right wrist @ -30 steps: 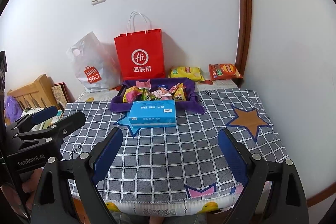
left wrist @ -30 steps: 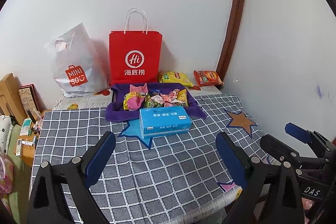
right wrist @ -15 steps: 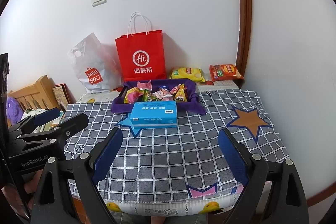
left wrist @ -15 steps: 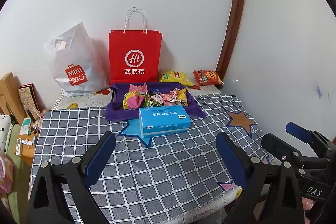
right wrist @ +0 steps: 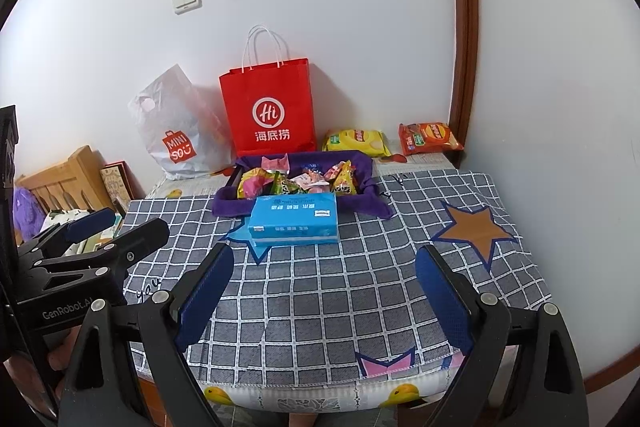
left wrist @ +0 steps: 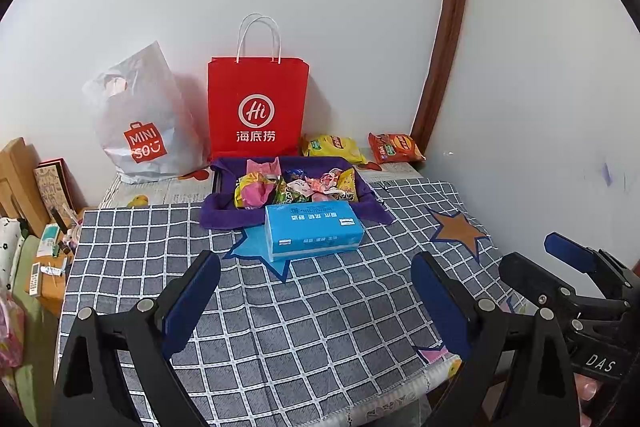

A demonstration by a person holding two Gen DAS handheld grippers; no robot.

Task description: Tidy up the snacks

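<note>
A purple tray (left wrist: 218, 211) (right wrist: 228, 205) holding several small wrapped snacks (left wrist: 296, 185) (right wrist: 300, 181) sits at the far middle of the checked table. A yellow chip bag (left wrist: 334, 148) (right wrist: 356, 140) and an orange chip bag (left wrist: 394, 148) (right wrist: 430, 138) lie behind it by the wall. A blue tissue pack (left wrist: 312, 231) (right wrist: 294, 225) lies just in front of the tray. My left gripper (left wrist: 316, 303) is open and empty above the near table edge; it also shows in the right wrist view (right wrist: 116, 223). My right gripper (right wrist: 324, 301) is open and empty; it also shows in the left wrist view (left wrist: 536, 255).
A red paper bag (left wrist: 258, 107) (right wrist: 270, 107) and a white Miniso plastic bag (left wrist: 140, 123) (right wrist: 180, 131) stand against the back wall. A wall rises along the table's right side (left wrist: 540, 107). Wooden furniture and clutter lie left of the table (left wrist: 36, 219).
Both grippers have shifted slightly; the view in the right wrist camera has dropped a little. Nothing on the table has moved.
</note>
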